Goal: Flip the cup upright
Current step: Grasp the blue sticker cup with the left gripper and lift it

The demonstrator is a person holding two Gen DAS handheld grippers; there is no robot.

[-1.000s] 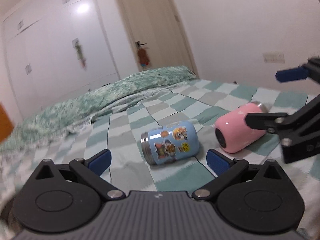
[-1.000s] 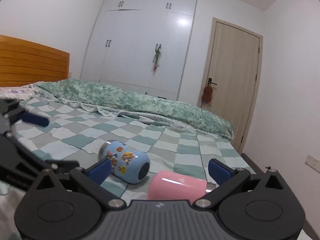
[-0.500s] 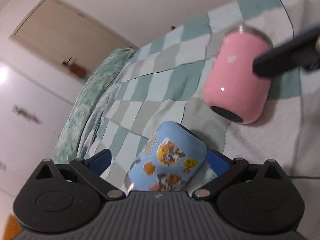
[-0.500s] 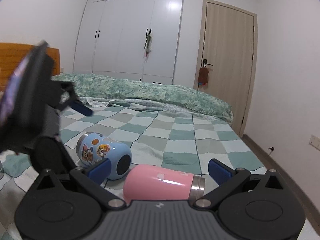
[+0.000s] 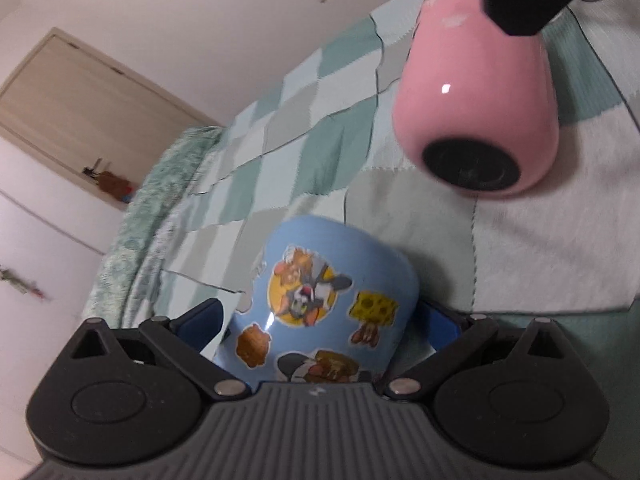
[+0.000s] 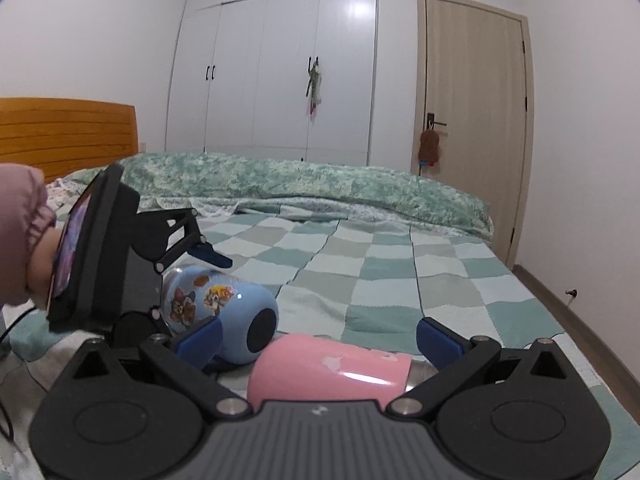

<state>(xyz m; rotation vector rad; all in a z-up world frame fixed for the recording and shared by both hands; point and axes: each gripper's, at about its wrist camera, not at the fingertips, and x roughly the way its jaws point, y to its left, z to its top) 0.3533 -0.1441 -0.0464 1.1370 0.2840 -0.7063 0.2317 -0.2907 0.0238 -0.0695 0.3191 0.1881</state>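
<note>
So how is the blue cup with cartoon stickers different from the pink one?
The sticker-covered blue metal cup is short and round; the plain pink metal cup is longer and slimmer. The blue cup sits between the fingers of the left hand-held gripper; the pink cup lies between the open fingers of the right hand-held gripper, not gripped. Both lie on their sides on the checked blanket, showing dark bases.

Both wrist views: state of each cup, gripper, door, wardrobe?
blue cup: on its side on the bed, between the left fingers.
pink cup: on its side, between the right fingers.
left gripper: fingers at the blue cup's sides; contact unclear.
right gripper: open around the pink cup.
door: closed.
wardrobe: doors closed.
</note>
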